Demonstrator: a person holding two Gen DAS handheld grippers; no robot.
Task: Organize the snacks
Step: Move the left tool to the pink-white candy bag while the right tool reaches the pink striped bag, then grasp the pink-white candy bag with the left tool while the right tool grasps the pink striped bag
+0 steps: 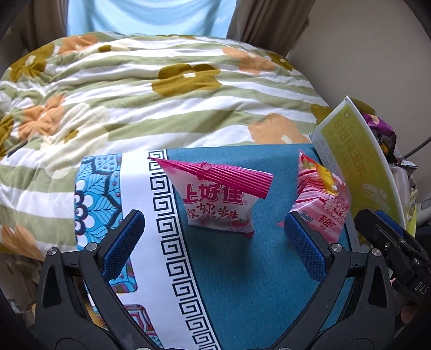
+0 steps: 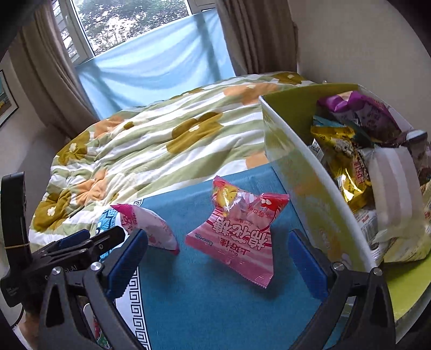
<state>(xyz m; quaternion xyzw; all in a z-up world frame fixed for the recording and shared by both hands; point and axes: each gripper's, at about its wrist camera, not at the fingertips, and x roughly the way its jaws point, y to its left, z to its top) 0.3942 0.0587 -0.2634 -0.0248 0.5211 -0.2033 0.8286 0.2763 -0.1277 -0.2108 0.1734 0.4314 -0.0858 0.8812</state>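
Ahead of me a floral quilt [image 2: 150, 145] covers the bed; beyond it, daylight through the window [image 2: 129, 24], brown curtains [image 2: 48, 88] either side.

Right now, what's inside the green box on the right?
The green box holds a pile of snack packs: a purple bag, a gold packet and a white wrapped pack on top. Whatever lies beneath them is covered.

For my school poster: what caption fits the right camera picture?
Open right gripper faces a striped pink snack bag on blue cloth, beside a snack-filled box.
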